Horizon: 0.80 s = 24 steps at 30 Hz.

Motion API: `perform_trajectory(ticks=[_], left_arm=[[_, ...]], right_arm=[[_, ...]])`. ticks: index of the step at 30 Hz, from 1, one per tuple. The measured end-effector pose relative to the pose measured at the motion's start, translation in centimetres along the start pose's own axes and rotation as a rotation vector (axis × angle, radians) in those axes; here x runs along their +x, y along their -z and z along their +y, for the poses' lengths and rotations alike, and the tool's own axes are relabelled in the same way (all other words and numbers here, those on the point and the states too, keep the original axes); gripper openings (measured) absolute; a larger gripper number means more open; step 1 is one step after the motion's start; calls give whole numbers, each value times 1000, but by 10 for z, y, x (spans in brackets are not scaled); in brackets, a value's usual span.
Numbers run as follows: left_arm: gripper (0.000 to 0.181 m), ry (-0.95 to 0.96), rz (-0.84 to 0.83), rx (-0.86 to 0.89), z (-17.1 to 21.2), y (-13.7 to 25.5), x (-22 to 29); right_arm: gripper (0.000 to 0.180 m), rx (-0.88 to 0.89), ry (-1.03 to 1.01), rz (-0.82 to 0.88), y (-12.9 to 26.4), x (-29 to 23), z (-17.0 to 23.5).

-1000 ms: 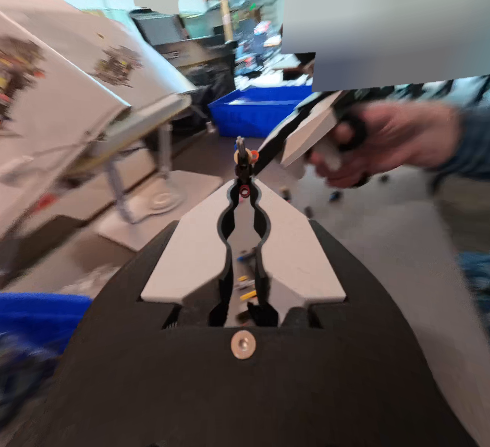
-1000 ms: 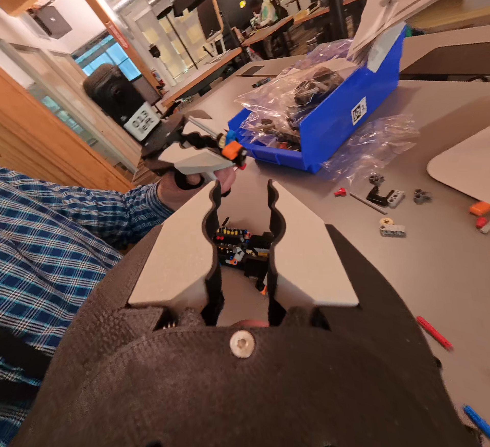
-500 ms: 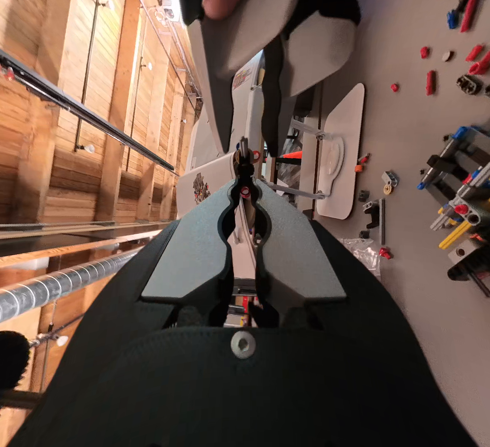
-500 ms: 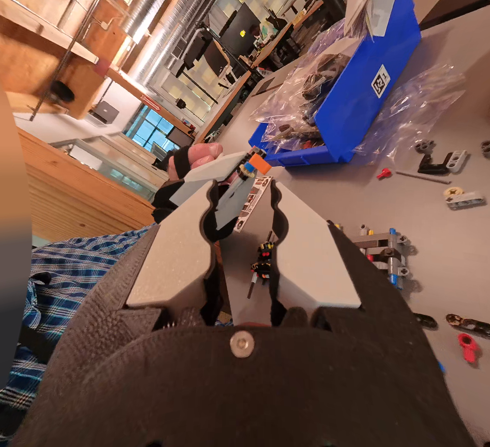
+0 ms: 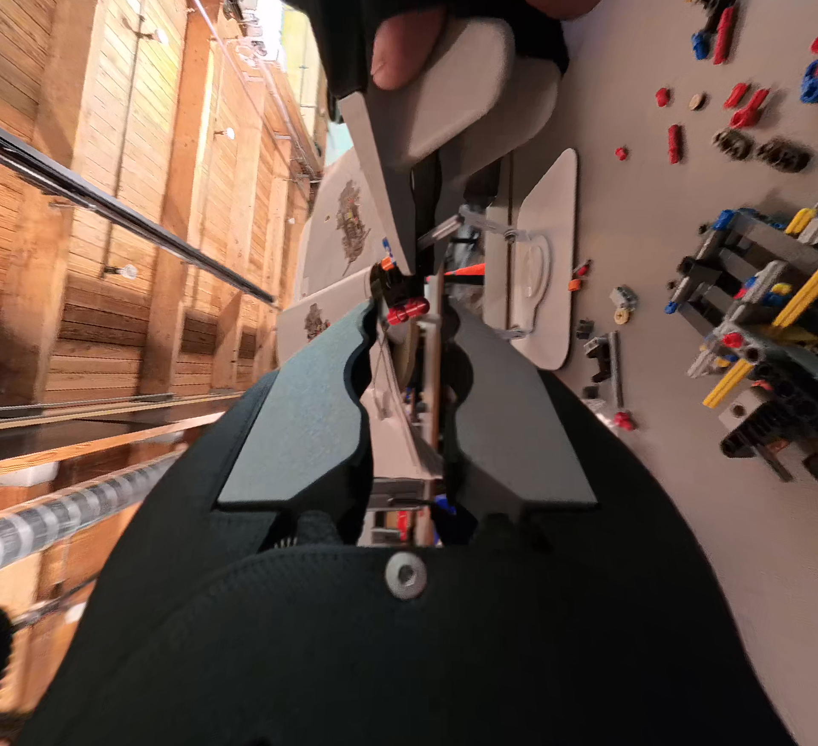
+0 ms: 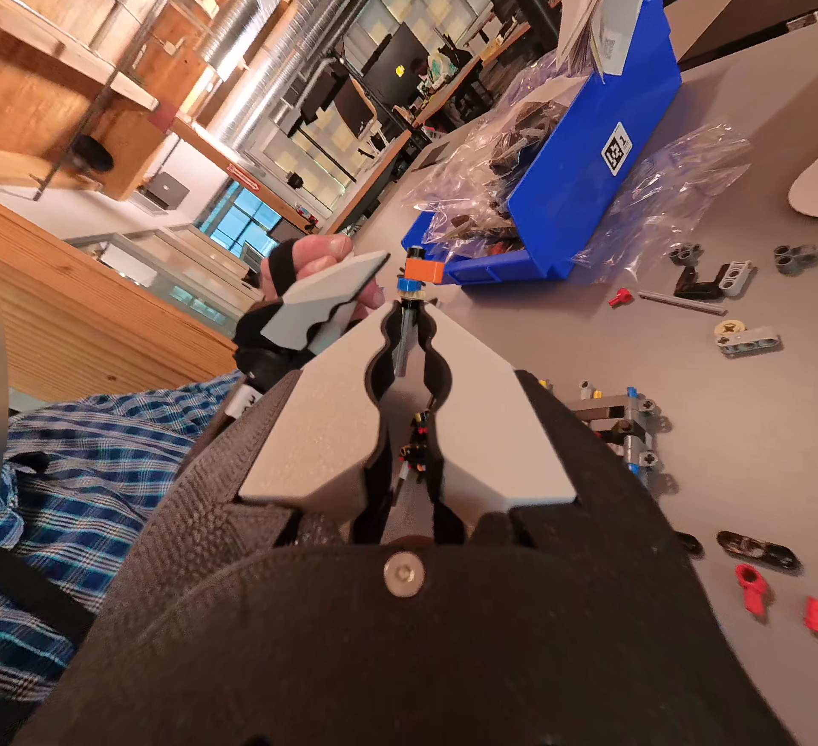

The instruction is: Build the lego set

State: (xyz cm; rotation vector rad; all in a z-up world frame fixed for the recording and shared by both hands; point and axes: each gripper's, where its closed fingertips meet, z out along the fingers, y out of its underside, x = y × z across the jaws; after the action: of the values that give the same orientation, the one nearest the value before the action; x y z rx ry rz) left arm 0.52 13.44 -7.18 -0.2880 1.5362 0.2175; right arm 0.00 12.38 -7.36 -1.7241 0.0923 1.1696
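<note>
Two grippers meet in mid-air above the grey table (image 6: 575, 348). Right gripper (image 6: 409, 311): jaws drawn nearly together at the tips and clamped on the small sub-assembly (image 6: 414, 282), a grey rod stacked with a black piece, a tan ring, a blue ring and an orange block on top; the rod runs back between the two fingers. In the left wrist view the same sub-assembly shows its black end with red pins, pinched at the right gripper's tips. Left gripper (image 5: 411, 309): jaws parted with a clear gap and gripping nothing; its left finger (image 5: 310, 393) sits just beside the red pins, contact not resolvable. Judgement: the piece is held aloft and clear of the table so its free end can be worked on or turned, and the left jaws stand apart because that gripper has let go or has not yet taken hold. Relative to the sub-assembly: the half-built model (image 6: 619, 419) lies on the table below and to the right in the right wrist view; the blue bin (image 6: 588, 158) with clear bags stands beyond it; loose red, black and grey parts are scattered well apart to the right. Instruction booklet (image 5: 341, 238) on its stand sits behind in the left wrist view.
</note>
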Motion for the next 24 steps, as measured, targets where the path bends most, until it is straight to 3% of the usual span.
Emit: perform_trajectory(ticks=[2,7,14,24], left_arm=[[38,102,60,10,0,3,1],[45,422,227,51,4,9,1],[40,676,443,125,-1,13,8],[23,897,646,263,-24,17,13]], right_arm=[[4,-22,18,7,2,1,0],[4,-108,111,25,3,-1,6],[4,-278,437,147,8,0,16],[3,-429,694,207,8,-8,25]])
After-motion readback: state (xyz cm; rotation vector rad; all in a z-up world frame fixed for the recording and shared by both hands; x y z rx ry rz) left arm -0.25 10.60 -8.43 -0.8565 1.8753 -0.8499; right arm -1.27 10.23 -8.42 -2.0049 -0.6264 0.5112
